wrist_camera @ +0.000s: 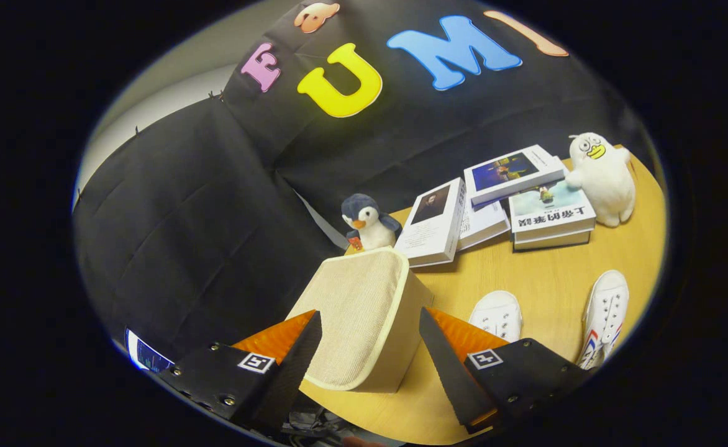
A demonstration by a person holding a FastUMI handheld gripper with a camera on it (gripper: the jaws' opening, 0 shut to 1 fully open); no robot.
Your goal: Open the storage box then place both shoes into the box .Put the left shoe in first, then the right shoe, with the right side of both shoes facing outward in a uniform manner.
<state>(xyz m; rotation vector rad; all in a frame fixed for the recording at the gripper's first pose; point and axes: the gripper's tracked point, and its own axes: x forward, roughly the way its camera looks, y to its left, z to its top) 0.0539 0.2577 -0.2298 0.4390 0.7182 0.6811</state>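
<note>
A beige fabric storage box (359,313) stands on the wooden table (544,273) with its lid down. My gripper (370,332) hovers over it, open, with the box's lid between and just beyond the two fingers; neither finger presses on it. Two white sneakers lie to the right of the box: one (498,314) close behind the right finger, partly hidden by it, the other (605,316) farther right, showing red and blue side stripes.
Behind the box sits a small penguin plush (369,222). Several books (500,202) lie stacked and spread at the back of the table, with a white duck plush (601,177) at their right. The table's edge runs close by the box's left side.
</note>
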